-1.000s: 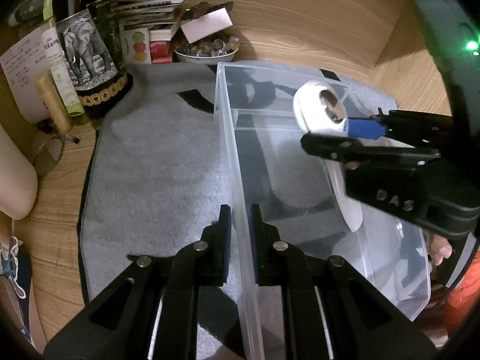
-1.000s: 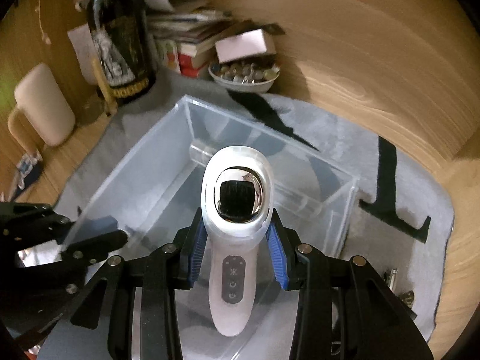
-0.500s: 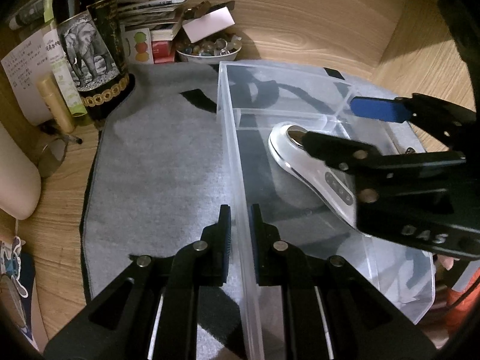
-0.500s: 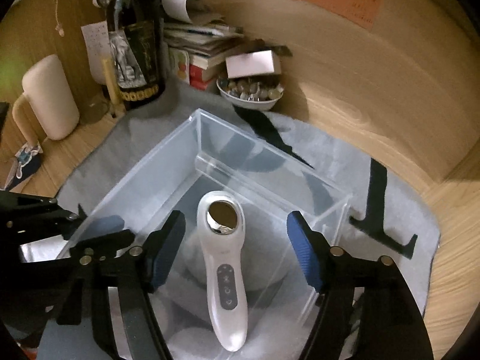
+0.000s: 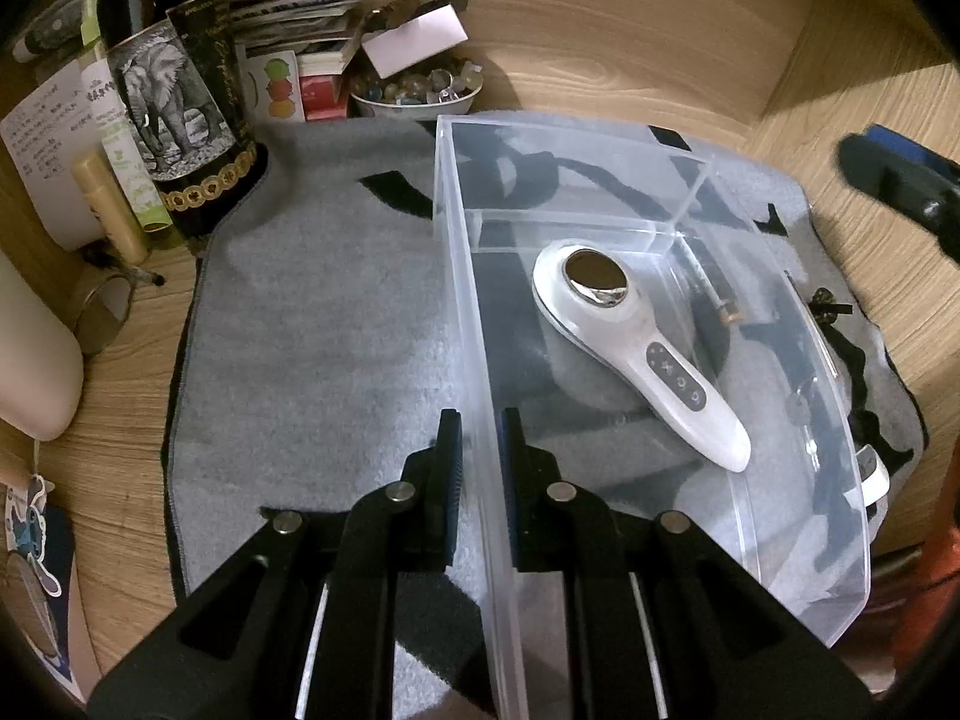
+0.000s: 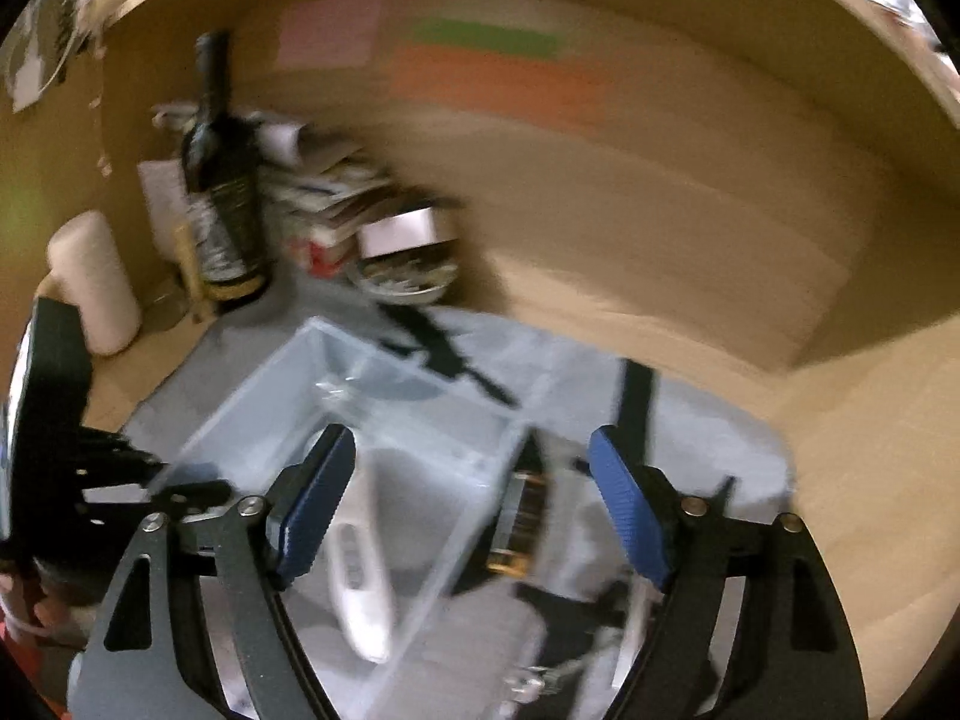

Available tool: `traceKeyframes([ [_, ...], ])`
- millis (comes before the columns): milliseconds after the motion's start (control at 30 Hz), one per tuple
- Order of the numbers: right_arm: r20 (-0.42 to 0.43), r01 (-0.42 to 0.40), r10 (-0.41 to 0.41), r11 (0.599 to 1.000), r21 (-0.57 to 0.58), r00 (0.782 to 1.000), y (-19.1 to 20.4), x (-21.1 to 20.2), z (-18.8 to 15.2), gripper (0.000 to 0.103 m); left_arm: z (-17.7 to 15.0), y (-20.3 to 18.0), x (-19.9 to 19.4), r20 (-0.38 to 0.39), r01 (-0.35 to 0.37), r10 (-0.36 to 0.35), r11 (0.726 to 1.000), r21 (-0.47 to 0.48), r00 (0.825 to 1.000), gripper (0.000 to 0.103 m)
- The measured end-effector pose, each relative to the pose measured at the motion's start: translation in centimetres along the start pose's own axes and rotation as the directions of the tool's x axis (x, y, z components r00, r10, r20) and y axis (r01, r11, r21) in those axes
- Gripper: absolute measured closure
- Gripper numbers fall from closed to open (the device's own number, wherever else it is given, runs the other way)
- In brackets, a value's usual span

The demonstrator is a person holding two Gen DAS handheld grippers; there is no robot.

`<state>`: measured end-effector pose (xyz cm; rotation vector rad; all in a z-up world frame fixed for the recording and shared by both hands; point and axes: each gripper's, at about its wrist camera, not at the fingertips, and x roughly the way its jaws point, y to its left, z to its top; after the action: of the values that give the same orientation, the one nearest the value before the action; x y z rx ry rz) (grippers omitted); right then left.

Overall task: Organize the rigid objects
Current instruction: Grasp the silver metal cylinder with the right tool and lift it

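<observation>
Clear plastic bin [image 5: 600, 192], the biggest thing on the grey mat [image 5: 312, 348], filled the centre and right of my left wrist view, and the white handheld device [image 5: 636, 354] lay flat on its floor in the near compartment, metal head toward the divider. That piece I judged done. My left gripper [image 5: 480, 468] sat at the lower middle of the frame, pinched tight on the bin's near wall to steady it. My right gripper [image 6: 474, 504] had just been opening, its blue pads spread wide with nothing pressed between them, the device showing blurred below them in the bin. What was left, as I read it, were the small dark and metal bits [image 5: 831, 306] on the mat at the right edge, outside the bin; I could not tell what they were. As for writing, the dark bottle [image 5: 174, 96] at upper left carried an elephant picture and gold script too small to read, and the paper note beside it was illegible.
</observation>
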<state>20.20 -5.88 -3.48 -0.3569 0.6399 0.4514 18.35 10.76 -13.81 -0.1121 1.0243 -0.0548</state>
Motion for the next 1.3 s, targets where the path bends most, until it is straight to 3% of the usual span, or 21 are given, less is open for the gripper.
traceKeyframes([
  [133, -0.002, 0.078, -0.078, 0.995, 0.062, 0.997, -3.6, -0.8, -1.0, 0.02, 0.0, 0.0, 0.0, -0.003, 0.002, -0.002, 1.0, 0.001, 1.0, 0.091],
  [433, -0.111, 0.206, -0.187, 0.957, 0.203, 0.976, -10.4, 0.1, -5.3, 0.02, -0.2, 0.1, 0.0, -0.007, -0.003, 0.003, 1.0, 0.007, 1.0, 0.091],
  [533, -0.149, 0.193, -0.159, 0.949, 0.248, 0.976, -11.2, 0.7, -7.0, 0.022, -0.2, 0.1, 0.0, -0.009, -0.004, 0.004, 1.0, 0.005, 1.0, 0.091],
  [600, -0.174, 0.178, -0.133, 0.946, 0.271, 0.976, -11.5, 1.2, -8.2, 0.029, -0.2, 0.0, 0.0, -0.009, -0.007, 0.007, 1.0, 0.008, 1.0, 0.091],
  [700, -0.21, 0.138, -0.079, 0.949, 0.282, 0.975, -11.3, 1.6, -9.7, 0.05, -0.2, 0.0, 0.0, -0.013, -0.008, 0.009, 1.0, 0.008, 1.0, 0.091],
  [933, -0.285, 0.078, 0.007, 0.955, 0.287, 0.959, -10.4, 3.5, -11.5, 0.066, -0.1, 0.1, 0.1, -0.021, -0.006, 0.006, 1.0, 0.003, 1.0, 0.091],
  [1000, -0.309, 0.072, 0.026, 0.951, 0.302, 0.951, -10.6, 4.4, -11.9, 0.076, -0.1, 0.2, 0.1, -0.02, -0.002, 0.002, 1.0, -0.005, 1.0, 0.091],
  [1300, -0.329, 0.07, 0.045, 0.942, 0.328, 0.943, -11.5, 6.8, -12.0, 0.08, 0.1, 0.3, 0.2, -0.012, 0.007, -0.008, 1.0, -0.03, 1.0, 0.091],
])
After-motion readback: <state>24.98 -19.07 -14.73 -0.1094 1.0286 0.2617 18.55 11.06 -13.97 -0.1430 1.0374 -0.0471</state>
